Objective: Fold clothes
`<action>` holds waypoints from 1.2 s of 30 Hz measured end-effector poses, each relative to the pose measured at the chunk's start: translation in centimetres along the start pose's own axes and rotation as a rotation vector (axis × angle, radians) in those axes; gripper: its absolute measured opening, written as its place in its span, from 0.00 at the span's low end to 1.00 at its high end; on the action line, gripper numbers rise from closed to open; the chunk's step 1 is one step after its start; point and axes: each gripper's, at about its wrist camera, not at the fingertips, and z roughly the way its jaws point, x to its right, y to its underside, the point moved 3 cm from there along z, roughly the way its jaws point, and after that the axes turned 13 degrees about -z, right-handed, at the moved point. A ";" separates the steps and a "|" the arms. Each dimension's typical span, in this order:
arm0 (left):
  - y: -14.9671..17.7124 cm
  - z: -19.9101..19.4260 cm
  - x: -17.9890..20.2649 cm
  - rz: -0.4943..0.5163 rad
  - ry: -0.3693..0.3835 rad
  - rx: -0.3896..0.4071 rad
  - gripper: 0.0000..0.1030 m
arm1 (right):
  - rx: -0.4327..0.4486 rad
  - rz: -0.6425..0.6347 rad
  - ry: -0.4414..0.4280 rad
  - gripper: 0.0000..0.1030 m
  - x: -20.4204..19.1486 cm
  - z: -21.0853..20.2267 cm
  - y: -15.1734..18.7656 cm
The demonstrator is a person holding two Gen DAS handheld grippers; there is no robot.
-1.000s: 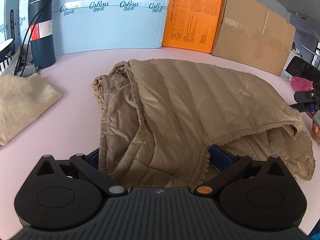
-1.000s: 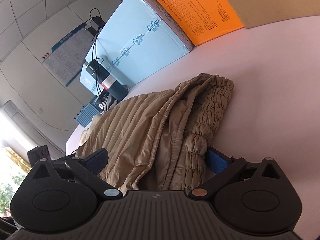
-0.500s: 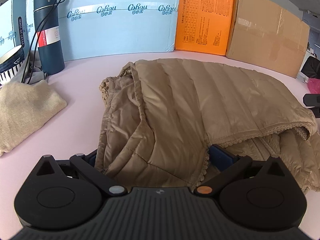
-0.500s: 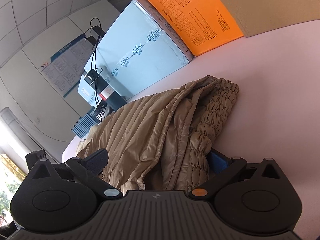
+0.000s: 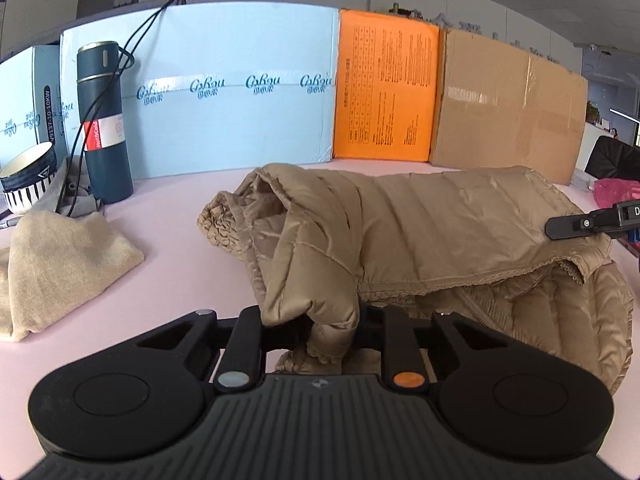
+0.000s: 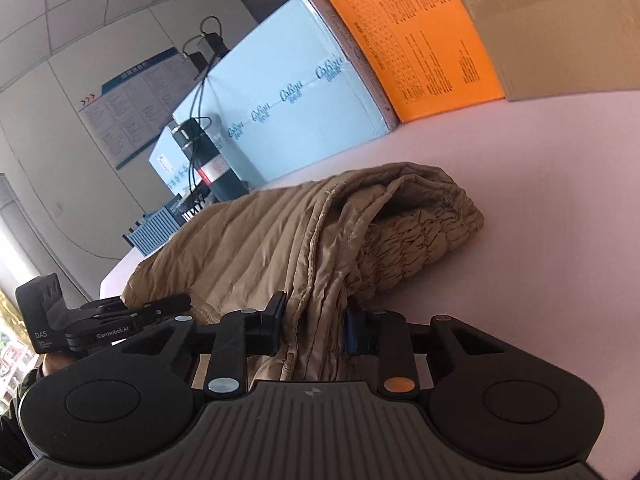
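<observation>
I use the tan quilted jacket (image 5: pixel 420 232) as my landmark; it lies in a loose, doubled-over heap across the middle of the pale pink worktop (image 5: pixel 168 280).

Far left of the jacket, a striped bowl (image 5: pixel 28 180) and a dark blue flask (image 5: pixel 105 120) stand by the blue carton (image 5: pixel 240 92). A beige cloth (image 5: pixel 60 264) lies crumpled on the worktop between them and the jacket, clear of it.

At the jacket's near left edge, my left gripper (image 5: pixel 328 326) has its fingers closed down on a bunched fold of the quilted fabric. I judge that this grip keeps one side of the fold line under control.

Behind the jacket an orange box (image 5: pixel 386 92) and a brown cardboard box (image 5: pixel 508 104) wall off the back of the worktop.

At the jacket's right end, my right gripper (image 6: pixel 316 330) pinches several layers of the hem, its fingers narrowed onto the cloth. The gathered elastic cuff (image 6: pixel 420 240) pokes out beyond this grip. With both ends held, I judge that the jacket can be carried over as one panel rather than sagging in the middle.

How many folds are already in, I cannot tell.
</observation>
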 end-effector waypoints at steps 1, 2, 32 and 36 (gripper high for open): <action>-0.3 -0.5 -0.2 -0.006 0.003 0.020 0.15 | 0.023 -0.010 -0.011 0.23 -0.5 -0.1 -0.5; -0.7 -1.2 -0.6 -0.013 0.006 0.044 0.15 | 0.048 -0.021 -0.026 0.22 -1.1 -0.2 -1.2; -0.2 -6.7 -20.0 -0.482 -0.554 0.183 0.92 | -0.111 -0.199 -0.094 0.86 -7.6 30.1 -9.4; 0.3 -7.6 -18.9 -0.461 -0.697 0.229 0.93 | -0.095 -0.133 -0.088 0.97 -6.8 27.2 -8.3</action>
